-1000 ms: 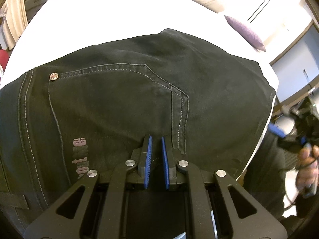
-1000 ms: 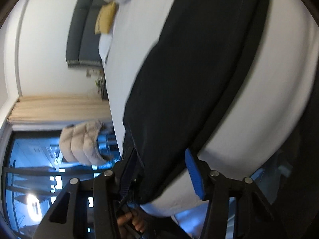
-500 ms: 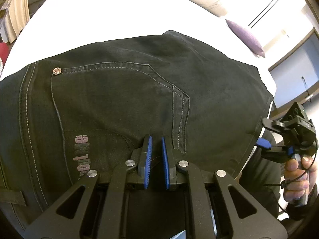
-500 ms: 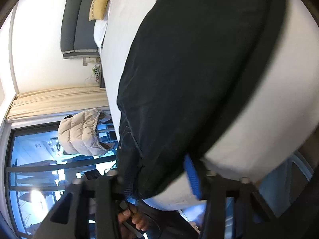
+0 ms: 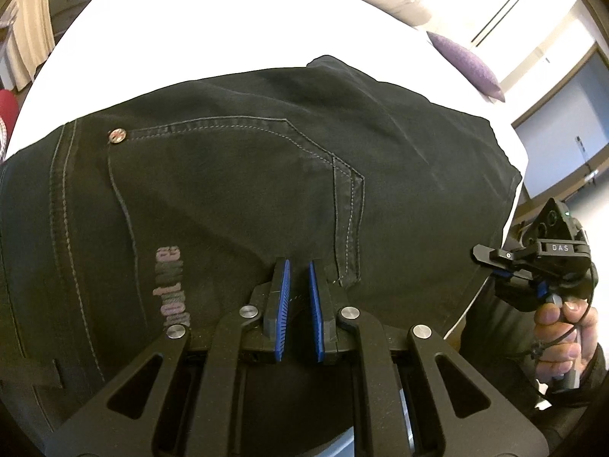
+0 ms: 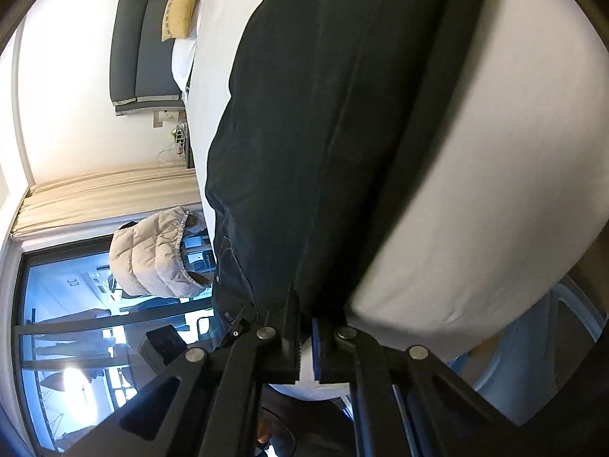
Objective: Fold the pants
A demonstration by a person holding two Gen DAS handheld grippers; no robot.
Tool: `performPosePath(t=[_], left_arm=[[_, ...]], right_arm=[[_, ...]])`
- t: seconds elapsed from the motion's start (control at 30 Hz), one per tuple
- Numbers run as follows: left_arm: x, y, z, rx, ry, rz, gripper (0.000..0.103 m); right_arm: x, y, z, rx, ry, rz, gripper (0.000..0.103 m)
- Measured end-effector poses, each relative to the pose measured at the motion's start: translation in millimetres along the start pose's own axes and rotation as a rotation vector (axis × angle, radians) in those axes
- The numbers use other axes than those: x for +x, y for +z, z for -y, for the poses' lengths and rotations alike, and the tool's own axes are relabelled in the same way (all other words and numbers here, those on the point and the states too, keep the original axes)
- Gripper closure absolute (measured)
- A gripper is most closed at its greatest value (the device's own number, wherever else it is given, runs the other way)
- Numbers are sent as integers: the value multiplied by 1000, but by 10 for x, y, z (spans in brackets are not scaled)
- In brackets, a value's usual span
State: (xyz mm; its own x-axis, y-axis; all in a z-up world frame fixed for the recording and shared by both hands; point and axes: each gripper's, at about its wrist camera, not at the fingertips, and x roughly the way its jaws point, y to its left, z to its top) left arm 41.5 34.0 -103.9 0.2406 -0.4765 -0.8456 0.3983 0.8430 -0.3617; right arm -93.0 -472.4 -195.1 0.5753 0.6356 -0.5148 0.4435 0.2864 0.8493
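The black pants [image 5: 236, 198] lie spread flat on the white bed [image 5: 213, 26], with the back pocket and its little metal stud facing up. One side of the pants hangs near the edge of the bed.

The left claw [image 5: 297, 285] is down at the near edge of the pants, close to the pocket corner. Its two blue pads sit close together with a thin gap, and it looks like they pinch the cloth, but the pinch itself is hidden. The right claw [image 6: 305, 327] is at the side edge of the pants where they meet the edge of the bed. Its pads are also nearly together, and I cannot tell for sure if cloth is caught between them.

These pants look like thick, heavy jeans cloth. They are soft and will bend and sag, not break. They should not slip much. The best places to hold are the thick edges and seams, one claw at each end, so the cloth lifts evenly and folds flat
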Motion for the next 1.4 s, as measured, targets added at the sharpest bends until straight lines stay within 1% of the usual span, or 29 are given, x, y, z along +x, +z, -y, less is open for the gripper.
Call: performPosePath(t=[0.1, 0.13, 0.2, 0.3, 0.33, 0.4, 0.43, 0.53, 0.63, 0.7, 0.8, 0.83, 0.9, 0.97, 1.0, 1.07, 1.2, 1.23, 1.3, 1.33, 1.4], left_arm=[[-43, -33, -15, -3, 2, 3, 92], [-52, -49, -33, -7, -4, 7, 92], [-66, -69, -66, -18, -13, 10, 92], [-76, -69, -61, -7, -2, 6, 92], [-74, -68, -51, -3, 1, 5, 92], [-54, -47, -23, -2, 3, 4, 92], [-49, -38, -22, -3, 3, 2, 92], [-44, -34, 0, 0, 4, -1, 92], [-48, -35, -20, -2, 2, -2, 92], [-44, -34, -20, -1, 4, -4, 92], [-36, -44, -37, -4, 2, -2, 92], [-36, -46, -41, -4, 2, -1, 92], [-38, -56, -45, -3, 5, -2, 92], [-39, -59, -33, 1, 9, -4, 92], [-38, -58, -24, 2, 9, -4, 92], [-35, -63, -15, 0, 8, -3, 92], [-33, -66, -11, 1, 9, -3, 92], [-34, -66, -8, 1, 9, -4, 92], [-28, -69, -13, -1, 7, -2, 92], [-24, -70, -14, -2, 6, -2, 92], [-19, -70, -18, -5, 8, 0, 92]], right_arm=[[1, 12, -69, -48, -19, -15, 96], [-33, 52, -46, -32, -4, -12, 91], [-117, 146, 11, 13, 37, 27, 89], [-374, 335, 127, 64, 68, 139, 89], [-472, 401, 180, 83, 78, 176, 94], [-607, 497, 296, 125, 69, 211, 101], [-662, 515, 332, 131, 61, 224, 101], [-769, 475, 398, 129, 48, 243, 101], [-784, 447, 452, 131, 63, 250, 101], [-773, 465, 411, 114, 67, 244, 101], [-861, 565, 432, 129, 79, 280, 97], [-925, 629, 466, 147, 88, 308, 97], [-1067, 740, 509, 152, 88, 361, 97], [-1195, 836, 552, 163, 84, 398, 100], [-1242, 864, 580, 171, 73, 408, 102], [-1320, 880, 636, 177, 57, 417, 102], [-1355, 862, 720, 178, 81, 418, 102], [-1363, 874, 711, 168, 81, 413, 102], [-1406, 920, 712, 172, 90, 419, 97], [-1459, 966, 715, 177, 89, 440, 95], [-1563, 1062, 726, 182, 87, 481, 94]])
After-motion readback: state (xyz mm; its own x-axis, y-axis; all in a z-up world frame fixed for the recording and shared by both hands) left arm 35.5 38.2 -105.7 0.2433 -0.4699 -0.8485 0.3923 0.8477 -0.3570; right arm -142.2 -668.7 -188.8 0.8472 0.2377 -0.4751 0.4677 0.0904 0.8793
